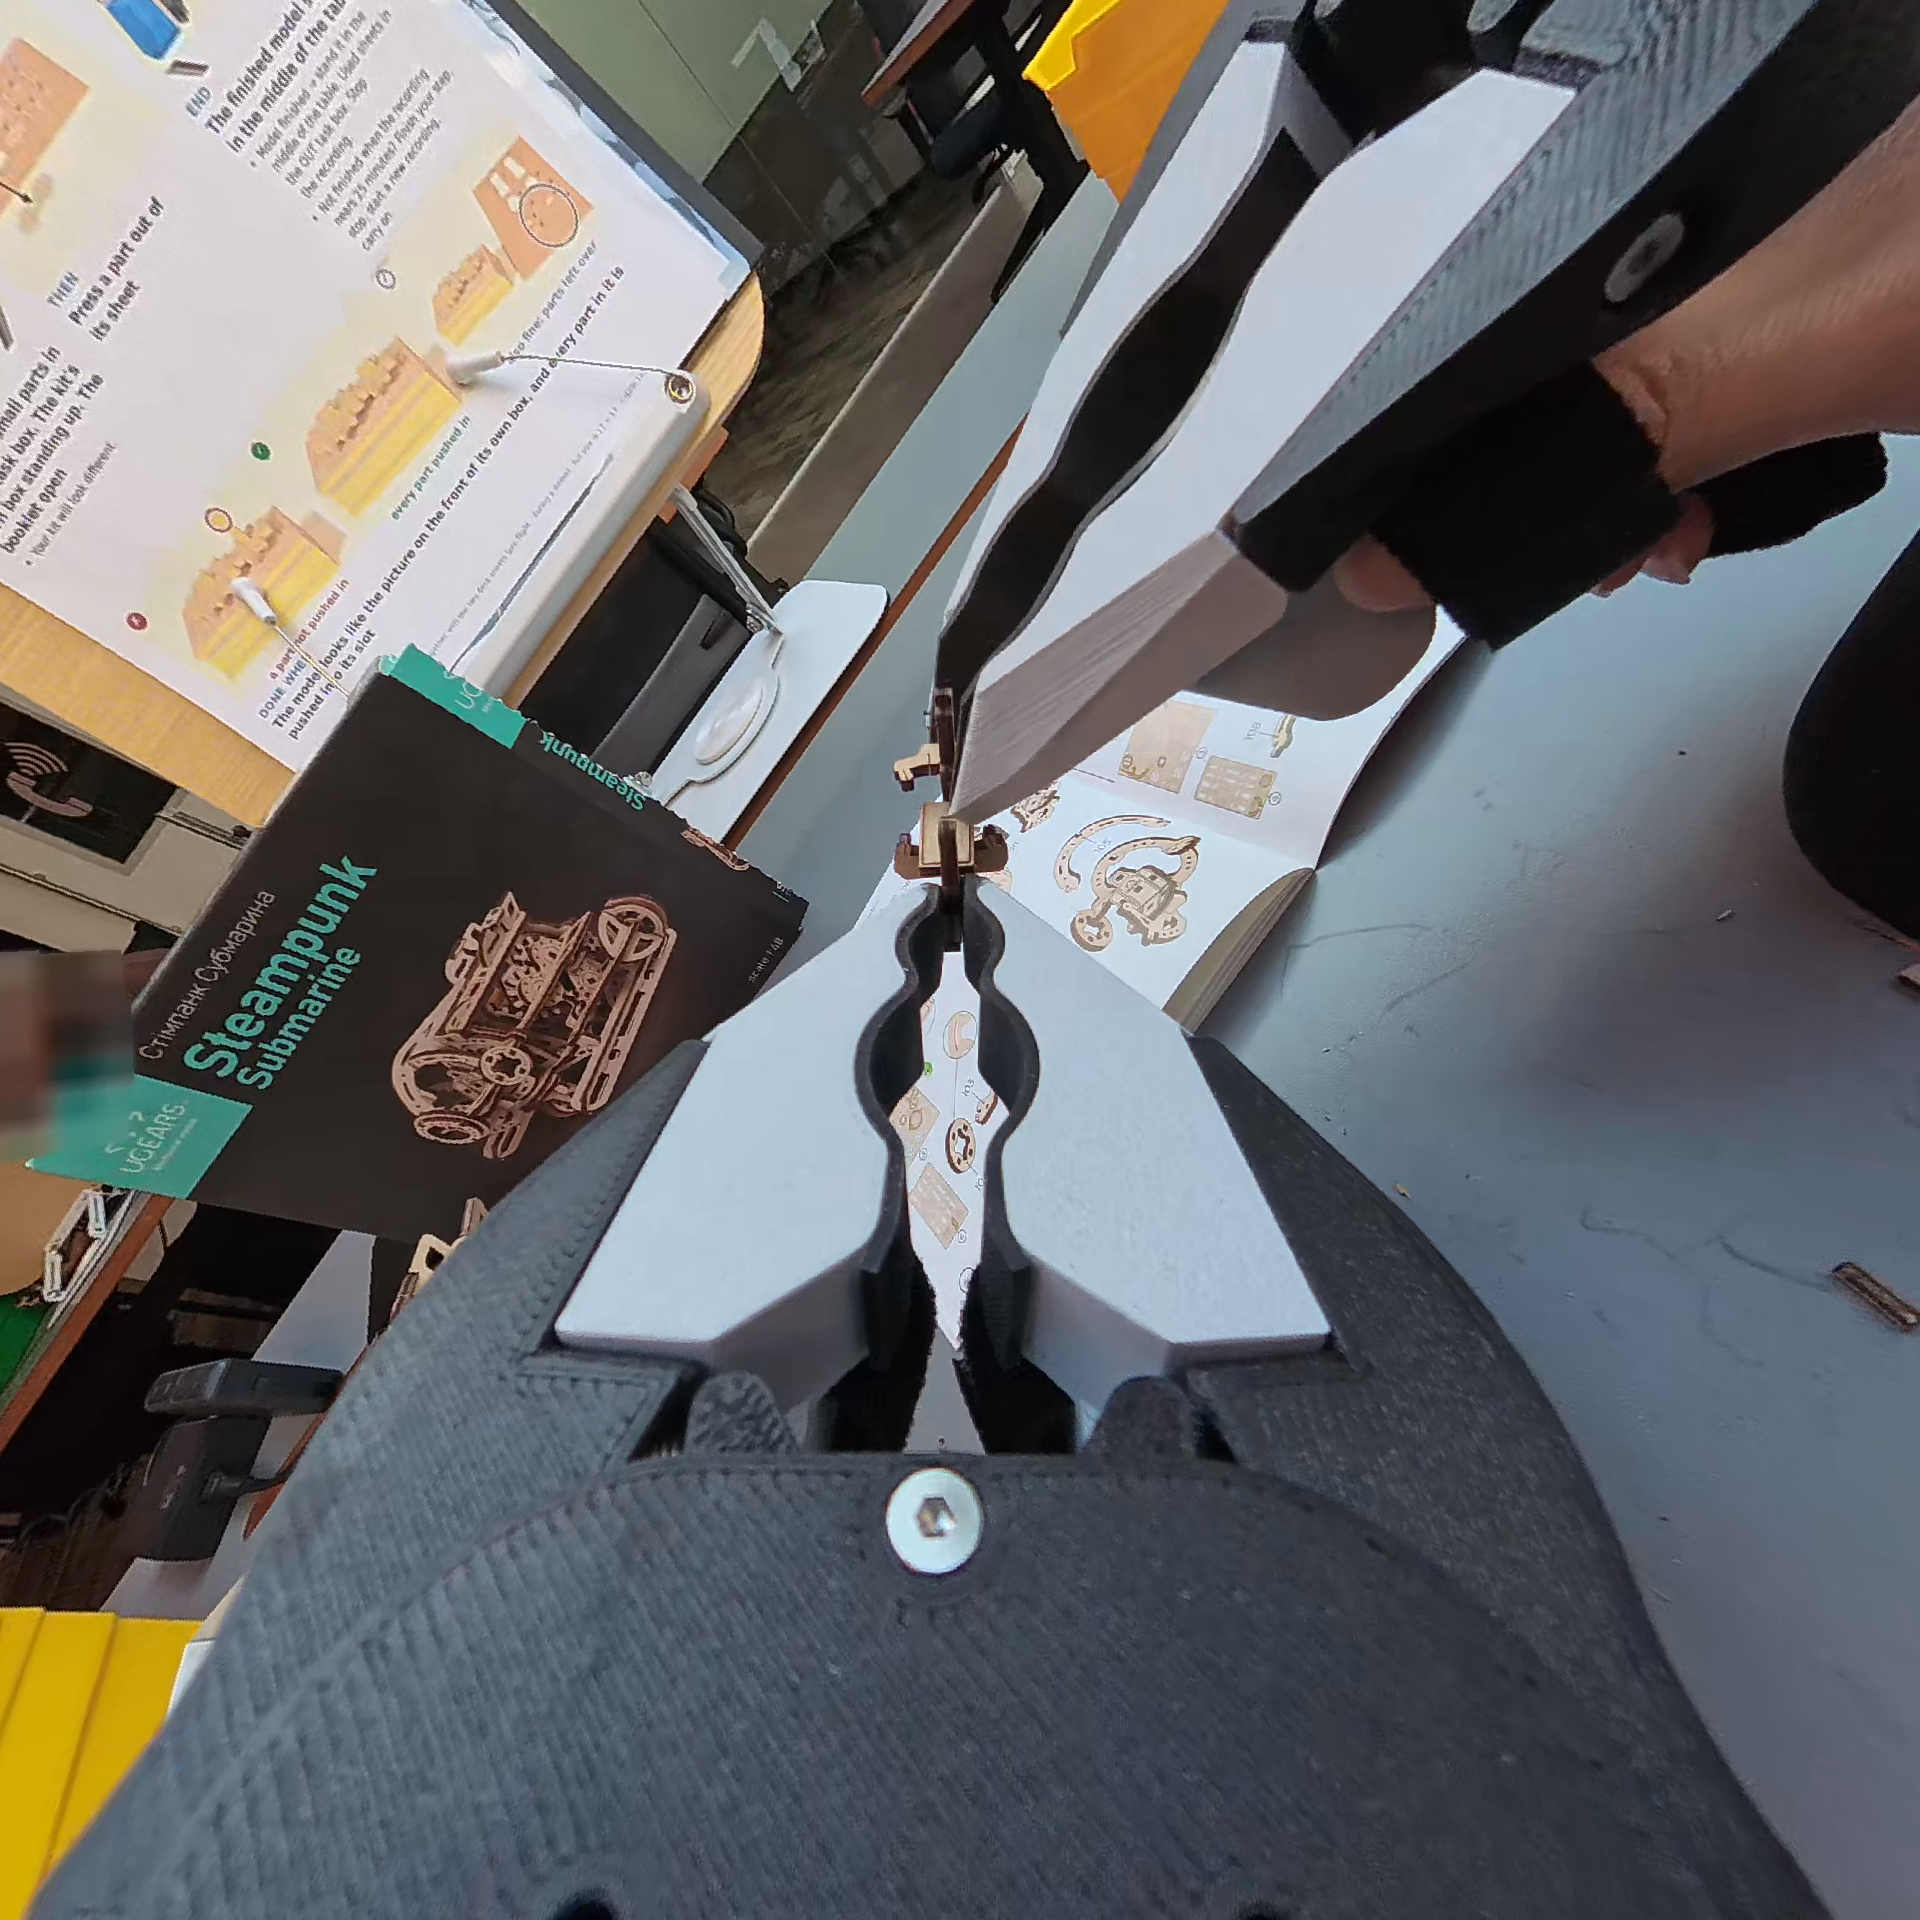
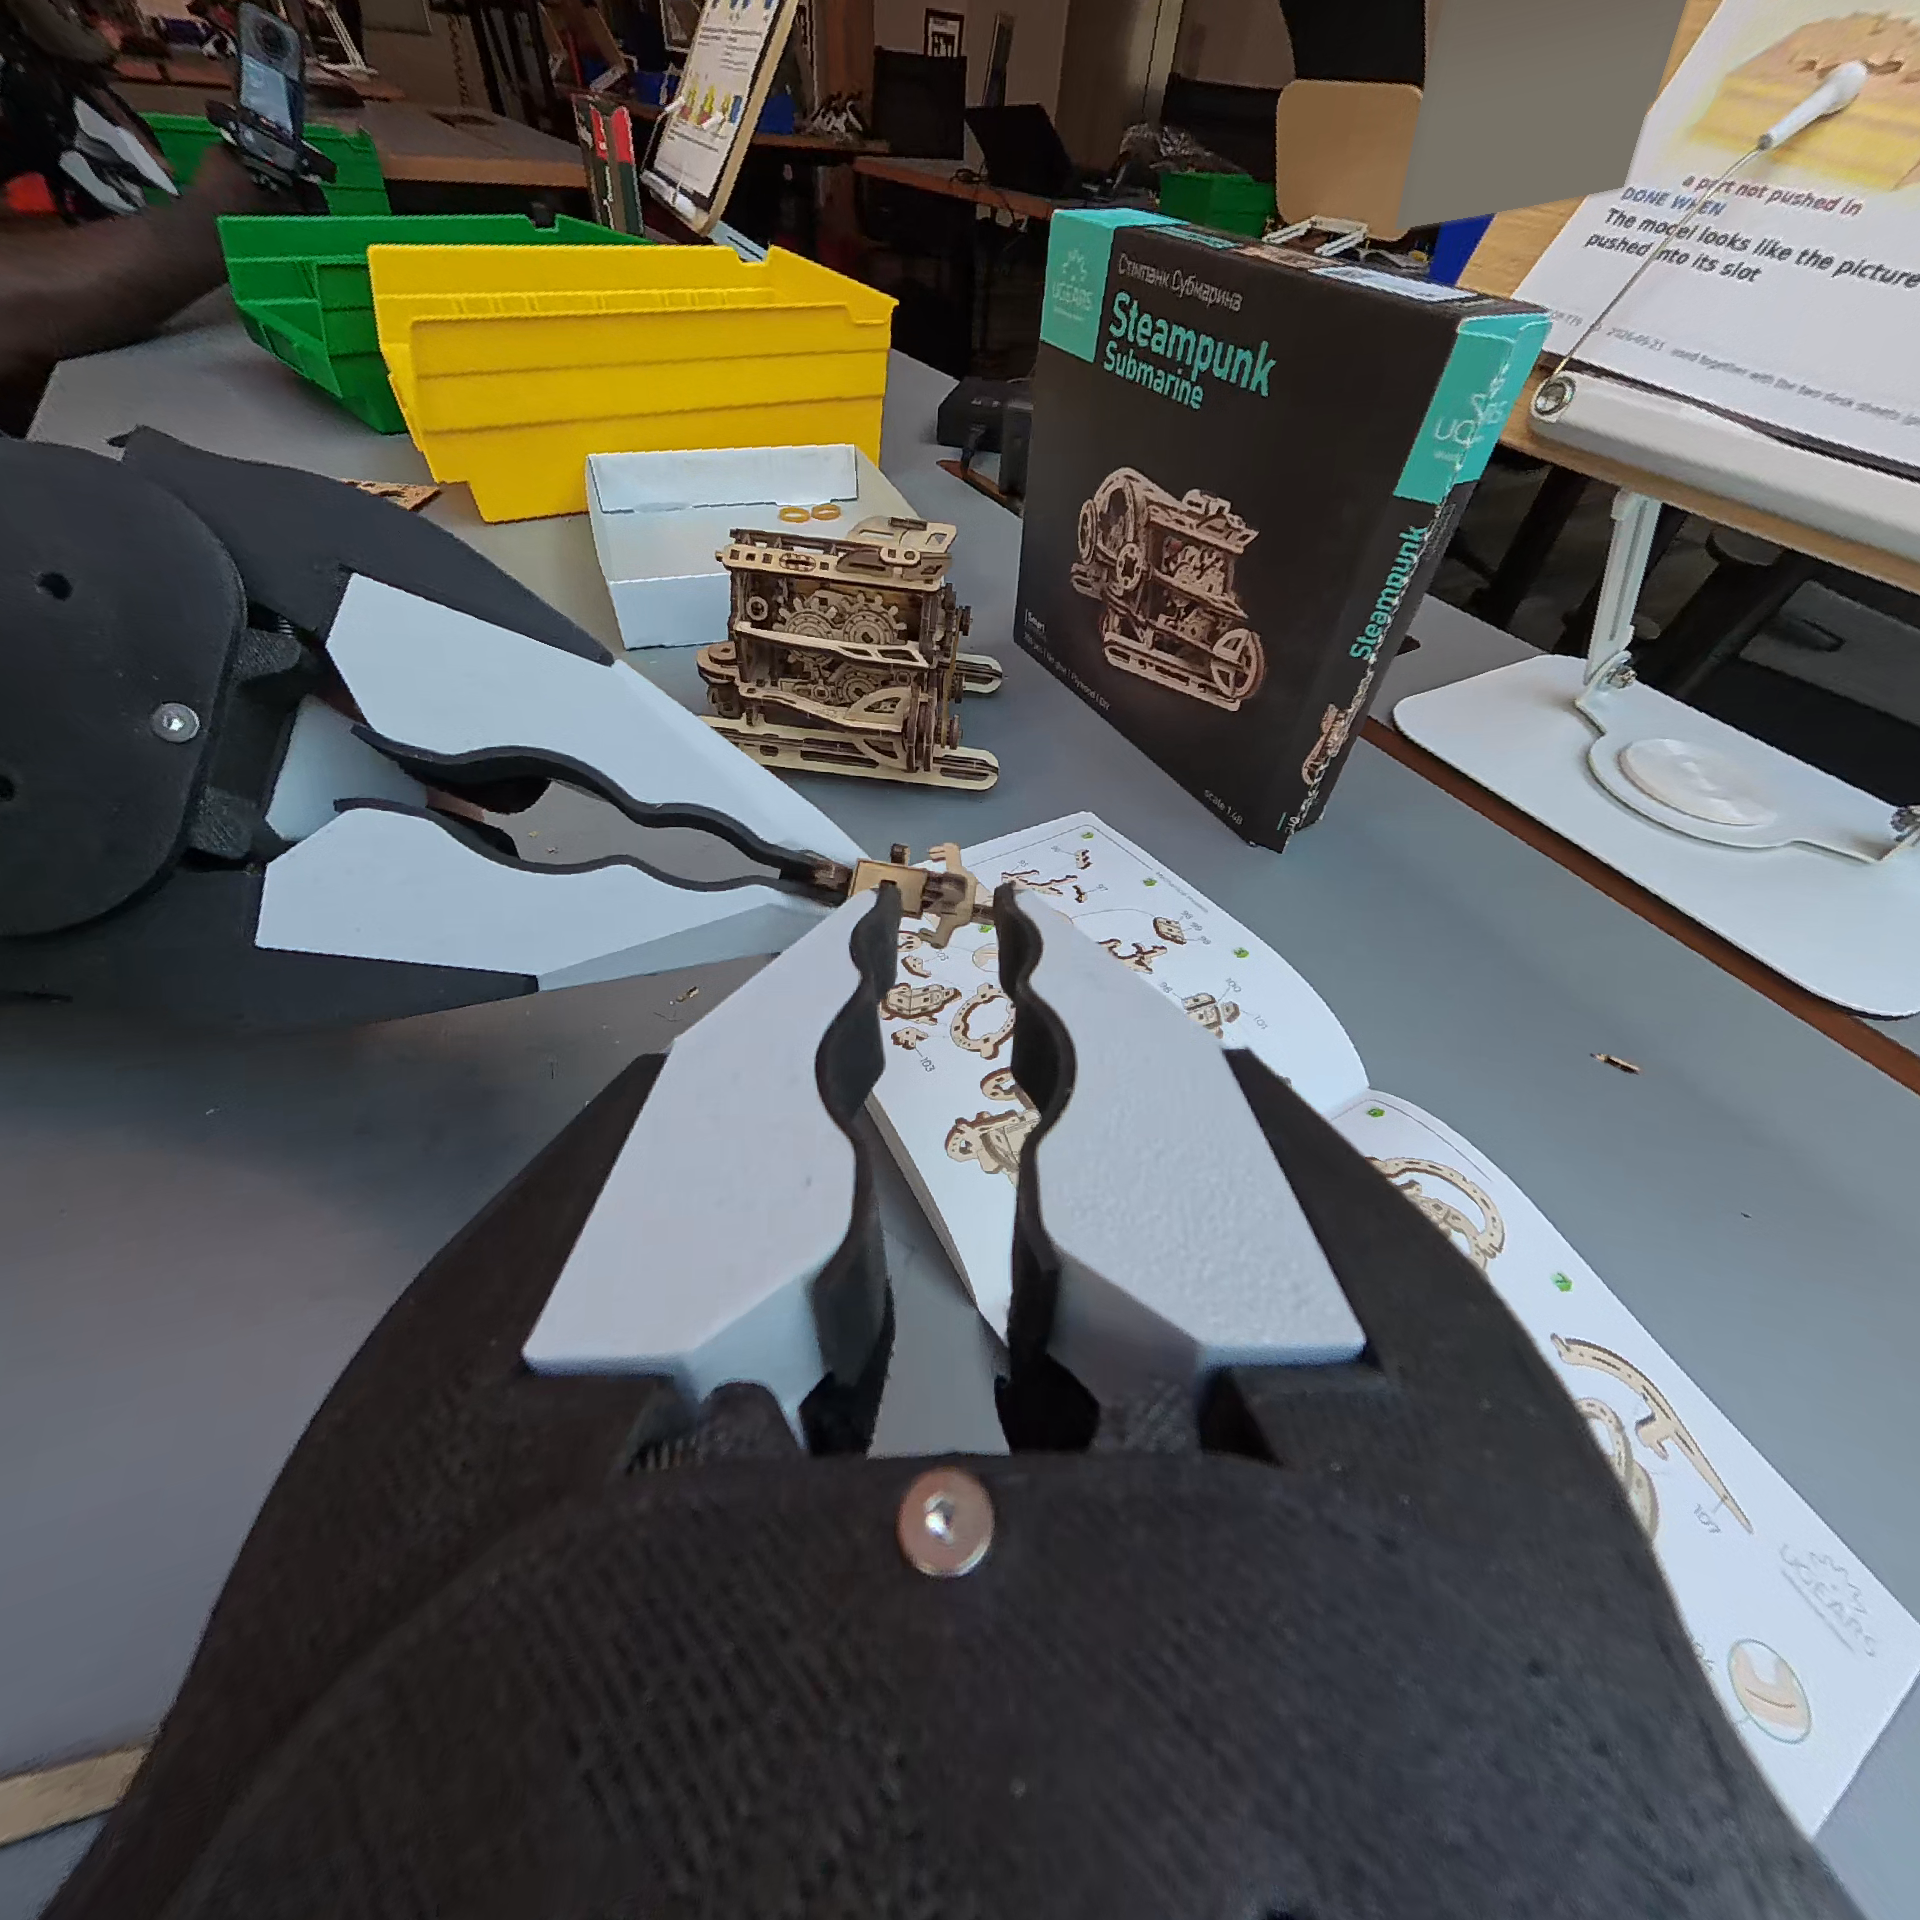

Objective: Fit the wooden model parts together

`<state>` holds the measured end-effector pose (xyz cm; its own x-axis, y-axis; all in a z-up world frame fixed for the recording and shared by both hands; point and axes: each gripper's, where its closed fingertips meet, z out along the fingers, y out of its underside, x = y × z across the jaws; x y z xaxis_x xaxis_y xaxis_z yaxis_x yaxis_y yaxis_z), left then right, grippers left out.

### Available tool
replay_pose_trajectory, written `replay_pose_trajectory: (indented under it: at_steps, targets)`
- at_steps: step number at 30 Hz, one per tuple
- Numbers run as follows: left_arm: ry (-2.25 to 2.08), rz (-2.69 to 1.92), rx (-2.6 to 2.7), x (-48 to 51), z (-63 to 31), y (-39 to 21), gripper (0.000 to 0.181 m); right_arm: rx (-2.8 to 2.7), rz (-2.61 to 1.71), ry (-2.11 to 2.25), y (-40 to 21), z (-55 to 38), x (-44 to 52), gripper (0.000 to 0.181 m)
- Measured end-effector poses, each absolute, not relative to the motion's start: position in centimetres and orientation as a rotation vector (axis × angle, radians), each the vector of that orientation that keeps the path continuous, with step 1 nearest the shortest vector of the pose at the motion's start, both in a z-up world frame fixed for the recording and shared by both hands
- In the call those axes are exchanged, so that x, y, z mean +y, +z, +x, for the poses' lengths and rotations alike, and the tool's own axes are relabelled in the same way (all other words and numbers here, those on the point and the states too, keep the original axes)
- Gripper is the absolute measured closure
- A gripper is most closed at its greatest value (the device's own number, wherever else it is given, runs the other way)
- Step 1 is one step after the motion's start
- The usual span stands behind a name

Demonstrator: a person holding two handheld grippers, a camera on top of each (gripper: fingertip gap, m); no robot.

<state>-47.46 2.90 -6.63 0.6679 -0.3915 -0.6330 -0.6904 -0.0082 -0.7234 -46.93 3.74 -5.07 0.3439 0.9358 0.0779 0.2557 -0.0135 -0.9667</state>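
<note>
Both tongs meet tip to tip above the open instruction booklet (image 2: 1195, 1049), clear of the grey surface (image 2: 312, 1195). We find the left tongs (image 2: 821, 871) clenched on a small wooden sub-assembly (image 2: 914, 883), gripping it at their very tips. The right tongs (image 2: 943, 909) stand released, their pads a narrow gap apart, tips level with the piece and straddling its near end without a confirmed hold.

In the left wrist view the same sub-assembly (image 1: 943, 847) sits just past the left tongs' tips (image 1: 948, 914), with a second small wooden bit (image 1: 925, 753) at the tip of the right tongs (image 1: 961, 748); we cannot tell whether it is held there or belongs to the same piece.

Governing relation: the piece lies directly ahead of the right tongs, its long axis running crosswise to them and roughly in line with the left tongs. We judge the right tongs must close across that axis from the free end.

The part-built model (image 2: 847, 665) stands on the surface well apart, beyond the booklet and beside the kit box (image 2: 1236, 520). We judge fitting there a later step.
</note>
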Motion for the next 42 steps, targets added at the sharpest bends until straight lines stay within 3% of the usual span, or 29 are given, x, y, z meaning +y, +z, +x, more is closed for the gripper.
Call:
replay_pose_trajectory:
  at_steps: [7,35,36,38,42]
  targets:
    - [0.313,-1.623,0.904,2.9,-47.4,-6.6,0.181,-1.138,-1.495,0.720,-5.0,-47.0,3.8,0.173]
    - [0.379,-1.593,0.893,3.0,-47.4,-6.0,0.181,-1.105,-1.508,0.821,-4.7,-46.9,3.9,0.173]
    - [0.370,-1.595,0.889,3.0,-47.5,-6.0,0.181,-1.098,-1.509,0.826,-4.6,-46.9,4.0,0.169]
    - [0.338,-1.611,0.878,3.0,-47.7,-6.2,0.181,-1.089,-1.523,0.793,-4.9,-46.5,4.6,0.143]
    - [0.185,-1.669,0.884,2.9,-47.7,-7.1,0.181,-1.114,-1.446,0.867,-4.2,-45.8,4.0,0.143]
